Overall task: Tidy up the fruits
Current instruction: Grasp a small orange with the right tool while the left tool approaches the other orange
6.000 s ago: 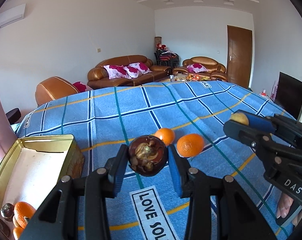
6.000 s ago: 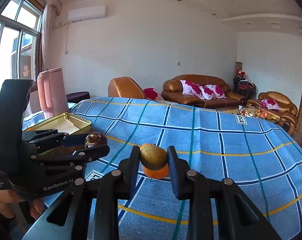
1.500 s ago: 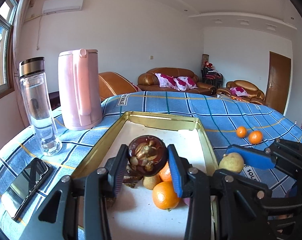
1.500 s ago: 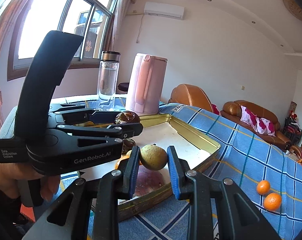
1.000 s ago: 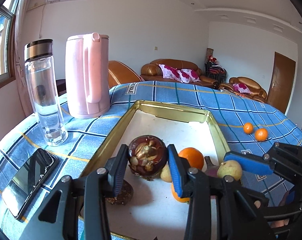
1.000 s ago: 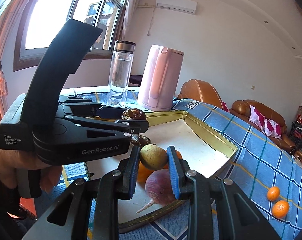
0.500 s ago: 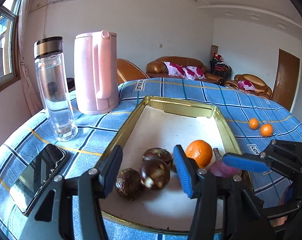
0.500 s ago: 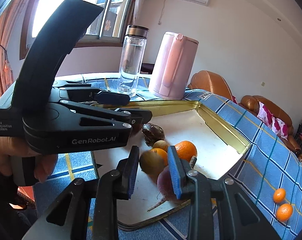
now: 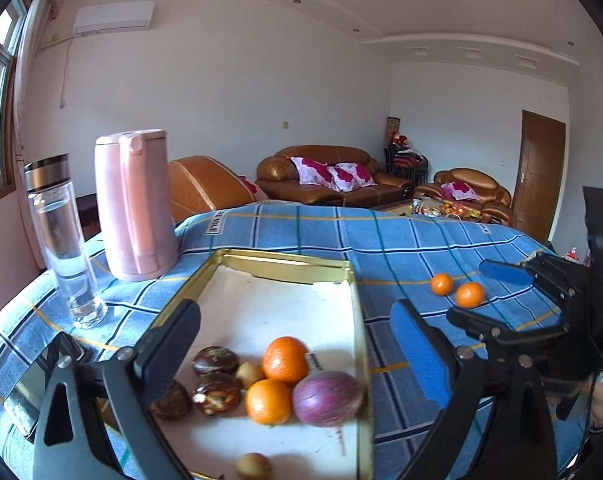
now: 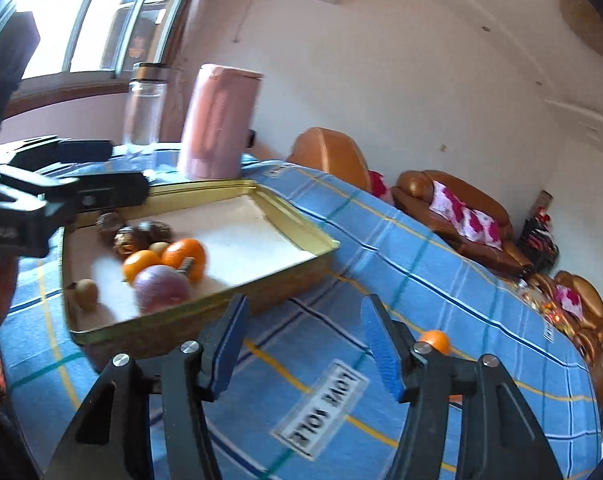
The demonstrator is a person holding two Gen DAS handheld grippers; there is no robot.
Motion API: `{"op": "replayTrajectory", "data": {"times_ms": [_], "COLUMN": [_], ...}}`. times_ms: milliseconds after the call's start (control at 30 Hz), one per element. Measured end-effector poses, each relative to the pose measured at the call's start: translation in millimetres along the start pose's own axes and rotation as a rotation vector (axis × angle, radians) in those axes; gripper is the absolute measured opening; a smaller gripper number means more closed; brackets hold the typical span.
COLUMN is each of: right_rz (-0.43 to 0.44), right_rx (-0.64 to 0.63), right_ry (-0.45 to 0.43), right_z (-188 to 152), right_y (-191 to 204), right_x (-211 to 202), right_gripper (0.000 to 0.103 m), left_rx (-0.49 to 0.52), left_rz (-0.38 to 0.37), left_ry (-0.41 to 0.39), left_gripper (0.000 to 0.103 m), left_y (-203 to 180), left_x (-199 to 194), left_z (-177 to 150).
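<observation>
Both drops just happened. The left gripper was clamped on a dark brown mangosteen a second ago; its jaws have just been opening and now stand wide with nothing between them. Same story for the right gripper: its jaws have just been opening too, and the small yellow-green fruit it carried now sits loose near the lower left corner of the gold rectangular metal tin.

So that's two more fruits sorted, I'd say.

Inside the white-floored tin, in the lower middle of the left wrist view: three dark brown mangosteens in a cluster, two round oranges touching each other, a purple round fruit right up against the tin's right wall, plus a small yellowish one tucked between them.

Still out on the blue plaid tablecloth — two small tangerines, right of the tin and well apart from it. Those look like the leftovers to fetch.
</observation>
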State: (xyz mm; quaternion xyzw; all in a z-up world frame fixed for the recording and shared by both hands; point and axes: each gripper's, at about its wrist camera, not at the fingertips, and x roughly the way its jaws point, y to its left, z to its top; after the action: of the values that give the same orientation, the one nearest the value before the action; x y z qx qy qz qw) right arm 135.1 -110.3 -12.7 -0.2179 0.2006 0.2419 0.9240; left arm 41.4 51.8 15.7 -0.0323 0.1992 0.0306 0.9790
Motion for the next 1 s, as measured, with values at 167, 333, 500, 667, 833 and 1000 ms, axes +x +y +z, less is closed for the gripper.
{"op": "replayTrajectory", "data": {"times_ms": [167,333,500,667,833,1000], "right_rz": [-0.097,-0.049,0.000,0.044,0.075,0.026], "right_rx": [0.208,0.341,0.408,0.430,0.424,0.461], "right_ry": [0.115,0.237,0.279,0.327,0.318,0.279], "right_z": [-11,-34,-47,-60,-64,-70], "right_y": [-79,-120,-133,-137,-138,-154], "right_x": [27,70,89,100,97,83], "right_gripper": [0.078,0.078,0.078,0.053,0.050,0.050], "left_rx": [0.077,0.098,0.091,0.103,0.114,0.100], "left_rz": [-0.071,-0.114,-0.126,-0.097,-0.076,-0.058], "left_ry": [0.015,0.088,0.156,0.175,0.205,0.238], "left_gripper": [0.103,0.103,0.103,0.103,0.103,0.103], "left_y": [-50,-87,-104,-114,-126,-138], "left_x": [18,51,86,105,126,149], "left_z": [13,19,21,25,31,34]}}
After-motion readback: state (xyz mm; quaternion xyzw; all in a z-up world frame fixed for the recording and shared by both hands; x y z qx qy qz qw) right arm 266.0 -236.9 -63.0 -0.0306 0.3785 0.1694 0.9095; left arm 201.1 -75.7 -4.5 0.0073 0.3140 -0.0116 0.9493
